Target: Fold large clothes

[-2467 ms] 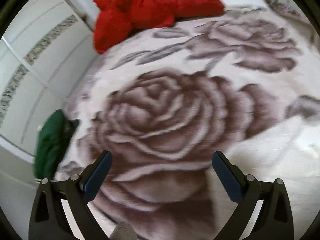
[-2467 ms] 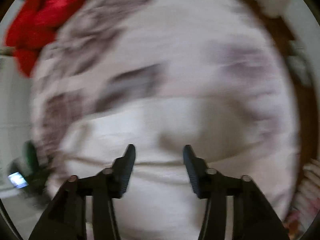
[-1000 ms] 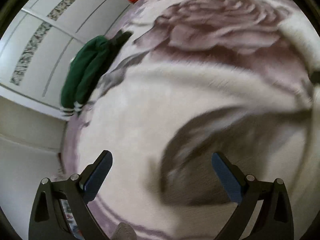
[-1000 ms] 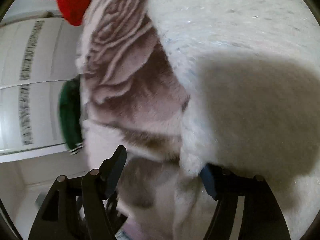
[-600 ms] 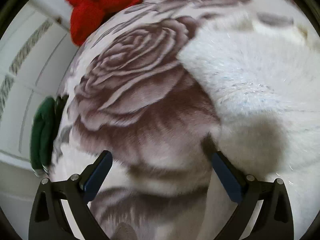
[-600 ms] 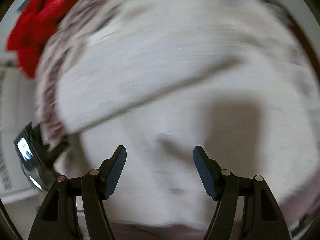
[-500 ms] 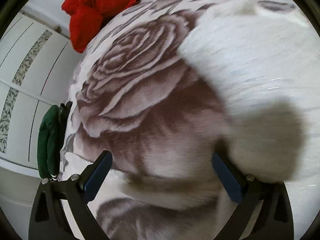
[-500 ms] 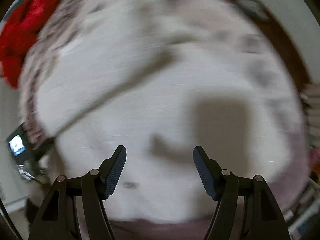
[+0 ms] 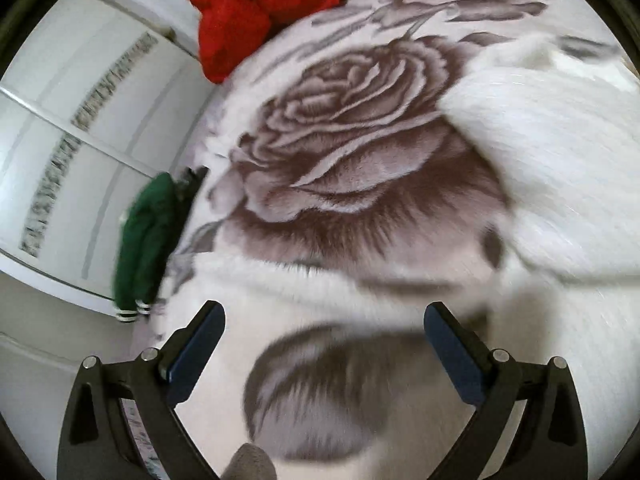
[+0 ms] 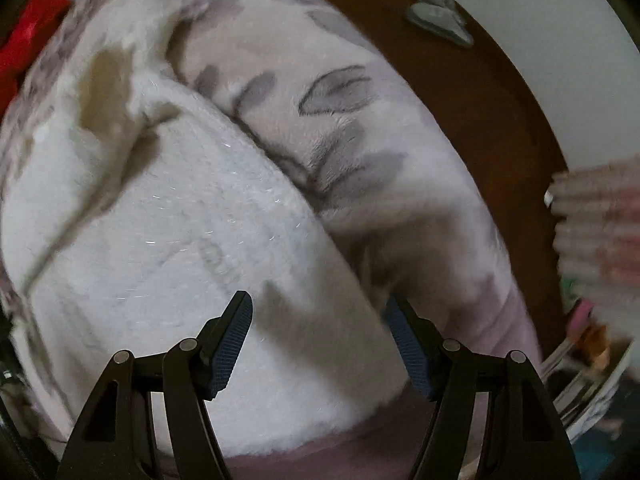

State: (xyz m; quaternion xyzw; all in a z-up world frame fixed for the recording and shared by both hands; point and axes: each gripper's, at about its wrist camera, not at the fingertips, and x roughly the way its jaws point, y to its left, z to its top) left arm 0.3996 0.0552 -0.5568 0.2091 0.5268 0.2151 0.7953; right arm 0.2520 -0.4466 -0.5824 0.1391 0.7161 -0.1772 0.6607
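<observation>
Fluffy white fabric was pretty much everything in the right wrist view: the white garment (image 10: pixel 168 240) lay spread on top of the rose-print blanket (image 9: pixel 352 152), and it looked like a big fleecy piece with a tan patch near its far end. The right gripper (image 10: pixel 320 340) sat right over the garment's near edge with its jaws spread wide and nothing pinched between them, though the right-hand fingertip (image 10: pixel 404 336) was just beside the garment's edge, where it meets the blanket. Can't tell if it was actually touching, since that bit was blurry.

Over on the left, the left gripper (image 9: pixel 322 348) was also wide apart and holding nothing, hanging above the blanket with a strip of white fleece running across just ahead of its tips. The garment filled the right side of that view.

Other stuff around: a red cloth pile (image 9: pixel 272 4) at the far end of the bed, a green garment (image 9: pixel 144 240) draped at the bed's left edge by the white wardrobe doors (image 9: pixel 68 112), and a dark wooden frame (image 10: pixel 492 92) along the right side with a stack of books or magazines (image 10: pixel 596 240) beyond it.
</observation>
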